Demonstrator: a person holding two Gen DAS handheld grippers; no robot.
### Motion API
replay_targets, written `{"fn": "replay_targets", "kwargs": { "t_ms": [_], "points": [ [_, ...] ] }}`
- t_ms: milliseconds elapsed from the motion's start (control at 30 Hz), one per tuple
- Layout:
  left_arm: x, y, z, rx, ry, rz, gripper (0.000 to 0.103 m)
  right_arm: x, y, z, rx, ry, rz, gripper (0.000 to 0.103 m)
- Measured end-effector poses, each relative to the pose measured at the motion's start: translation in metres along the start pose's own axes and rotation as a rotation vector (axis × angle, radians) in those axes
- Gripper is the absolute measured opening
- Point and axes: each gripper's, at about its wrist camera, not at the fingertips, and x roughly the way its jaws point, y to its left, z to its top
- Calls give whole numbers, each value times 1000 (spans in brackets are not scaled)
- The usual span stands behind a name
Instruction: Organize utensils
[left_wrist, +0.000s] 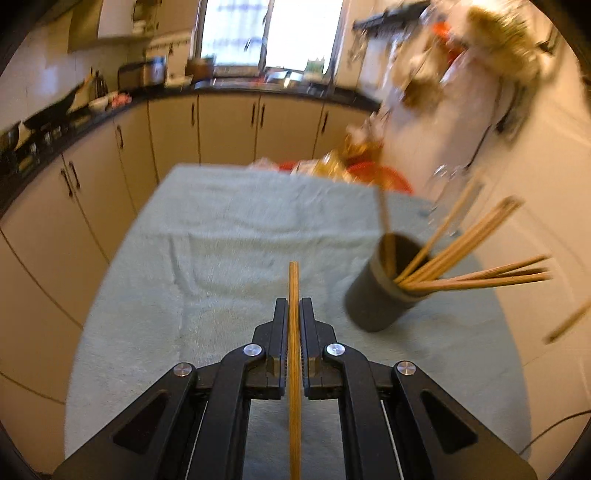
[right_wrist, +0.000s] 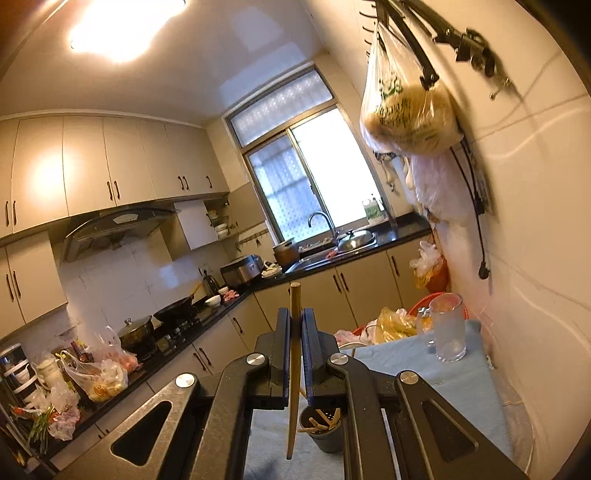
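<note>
My left gripper (left_wrist: 294, 304) is shut on a wooden chopstick (left_wrist: 294, 332) that runs straight along the jaws, above the light blue towel (left_wrist: 207, 236). A dark cylindrical holder (left_wrist: 380, 295) stands to the right of it with several chopsticks (left_wrist: 461, 254) leaning out. One more chopstick (left_wrist: 567, 321) shows blurred at the far right. My right gripper (right_wrist: 294, 314) is shut on another chopstick (right_wrist: 294, 369), held high and nearly upright; the holder (right_wrist: 325, 430) sits below it between the gripper's arms.
A glass mug (right_wrist: 447, 328) stands on the towel near the wall. Plastic bags and a red basin (left_wrist: 380, 177) sit at the table's far edge. Cabinets (left_wrist: 229, 125) and a cluttered counter (right_wrist: 110, 369) run along the left. Bags (right_wrist: 406, 110) hang on the right wall.
</note>
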Motion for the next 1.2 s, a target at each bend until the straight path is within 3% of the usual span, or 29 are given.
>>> {"fn": "replay_targets", "kwargs": {
  "t_ms": [333,600,833,1133,1200],
  "points": [
    [-99,-43,68,22,-293,-79,5,37,10,8,-20,-14,-26,6],
    [-128,-59,127,28,-414,-114,5,93,4,17,-72,-26,-96,6],
    [-88,-76,144,26,-369,-130,5,142,-14,-1,-58,41,-130,6],
    [-3,-79,115,15,-191,-100,6,186,-34,-49,-51,193,-134,8],
    [0,-74,111,1,-176,-120,11,189,-38,-53,-38,213,-131,15]
  ]
}}
